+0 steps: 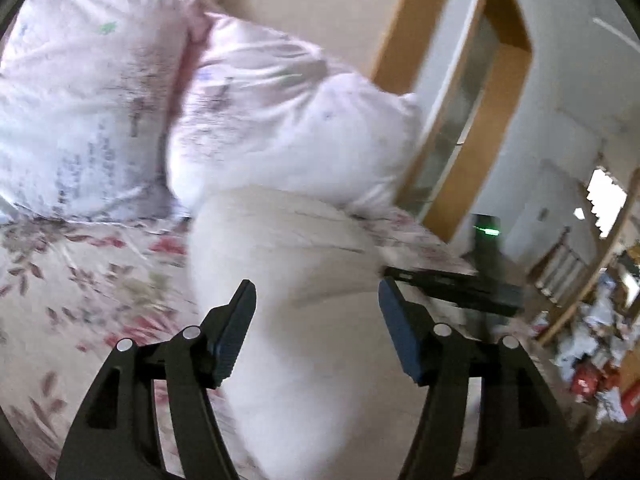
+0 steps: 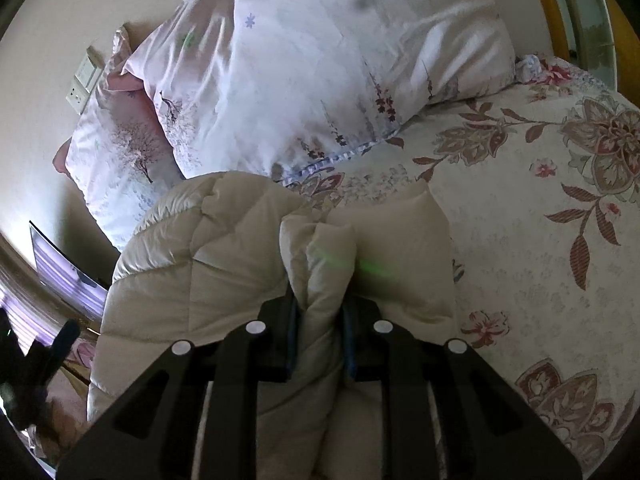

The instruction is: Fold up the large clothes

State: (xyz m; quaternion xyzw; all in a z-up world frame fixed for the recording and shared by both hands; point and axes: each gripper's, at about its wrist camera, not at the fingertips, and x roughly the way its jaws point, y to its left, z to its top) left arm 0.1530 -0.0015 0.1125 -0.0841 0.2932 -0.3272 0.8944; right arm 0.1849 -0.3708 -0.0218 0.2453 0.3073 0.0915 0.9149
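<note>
A cream quilted puffy jacket (image 2: 208,264) lies bunched on the floral bedsheet (image 2: 540,200). My right gripper (image 2: 322,300) is shut on a raised fold of the jacket, which bulges up between its jaws. In the left wrist view the same jacket (image 1: 288,264) shows as a blurred pale mound. My left gripper (image 1: 316,284) hovers over it with the jaws wide apart; the pads do not press on the cloth. A black shape at the jacket's right edge is the right gripper (image 1: 452,284). The left gripper (image 2: 40,368) appears dark at the lower left of the right wrist view.
Two pale pink printed pillows (image 1: 92,100) (image 1: 288,120) lean against the wall behind the jacket. A wooden-framed door (image 1: 492,92) stands to the right of the bed. Scattered clutter (image 1: 600,360) covers the floor beyond. A wall socket (image 2: 82,80) sits behind the pillows.
</note>
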